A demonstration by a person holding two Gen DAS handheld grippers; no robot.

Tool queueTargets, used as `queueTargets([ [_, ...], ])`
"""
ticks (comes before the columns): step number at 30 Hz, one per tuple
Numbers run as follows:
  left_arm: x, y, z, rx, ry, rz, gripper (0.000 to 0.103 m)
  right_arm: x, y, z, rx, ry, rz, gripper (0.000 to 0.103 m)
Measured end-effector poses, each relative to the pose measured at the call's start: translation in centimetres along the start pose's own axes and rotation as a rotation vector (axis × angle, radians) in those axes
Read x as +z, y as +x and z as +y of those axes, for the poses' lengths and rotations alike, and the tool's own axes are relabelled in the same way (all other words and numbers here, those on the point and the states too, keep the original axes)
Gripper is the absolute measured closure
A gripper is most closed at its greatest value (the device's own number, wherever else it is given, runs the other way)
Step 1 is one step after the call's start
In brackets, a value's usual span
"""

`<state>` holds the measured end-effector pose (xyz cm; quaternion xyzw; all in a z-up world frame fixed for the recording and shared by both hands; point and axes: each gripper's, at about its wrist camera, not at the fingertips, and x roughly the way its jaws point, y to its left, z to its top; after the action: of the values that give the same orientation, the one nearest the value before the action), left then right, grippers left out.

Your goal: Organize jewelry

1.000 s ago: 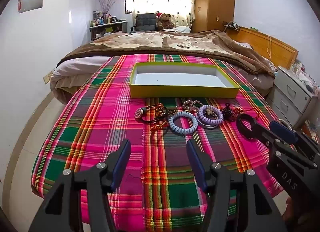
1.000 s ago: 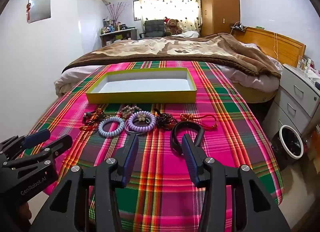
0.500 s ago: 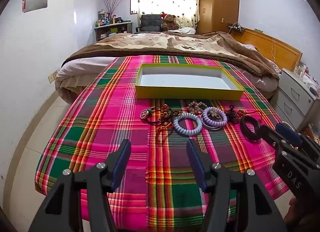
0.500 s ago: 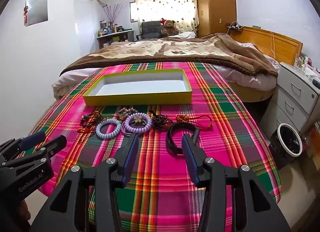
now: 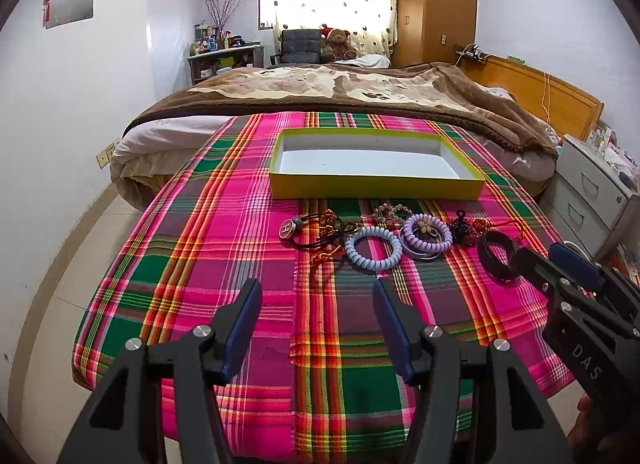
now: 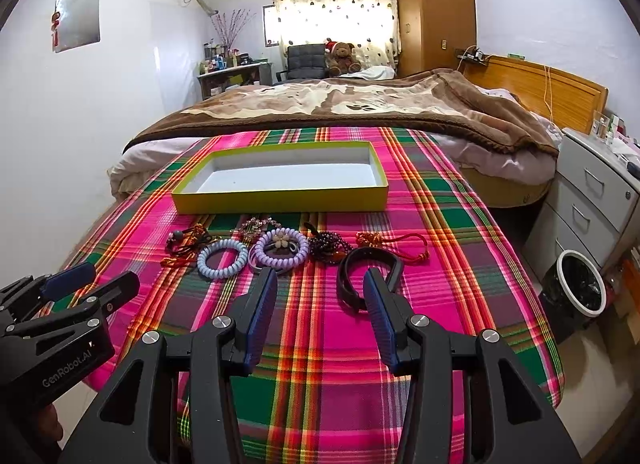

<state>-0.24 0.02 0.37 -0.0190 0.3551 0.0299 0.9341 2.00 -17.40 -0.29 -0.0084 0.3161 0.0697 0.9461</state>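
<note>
Two grippers, both mine, hang above the near edge of the plaid cloth that covers the foot of the bed. My left gripper has its jaws spread wide with nothing between them, aimed at bare cloth just short of the jewelry. My right gripper is spread too, also holding nothing, and its right finger overlaps the near curve of the black band in the picture; I cannot tell whether it touches.

All the pieces lie in one loose row across the cloth, just in front of the yellow tray, which has nothing in it. That layout makes sense to me: the row sits between me and the tray, so each piece needs only a short carry forward. From left to right I see a tangle of dark cords with a round charm, the pale blue coil band, the lilac coil band with a flower, a dark beaded piece, a red knotted cord and the black band.

I judge sorting has not started, and the black band, nearest my right gripper, looks the natural first pick.
</note>
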Motion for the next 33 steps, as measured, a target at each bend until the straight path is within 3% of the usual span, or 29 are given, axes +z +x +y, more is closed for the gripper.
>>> queueTargets([
  [33, -0.06, -0.14, 0.05, 0.0, -0.002, 0.002, 0.043, -0.09, -0.12, -0.03, 0.0, -0.005, -0.001, 0.057],
])
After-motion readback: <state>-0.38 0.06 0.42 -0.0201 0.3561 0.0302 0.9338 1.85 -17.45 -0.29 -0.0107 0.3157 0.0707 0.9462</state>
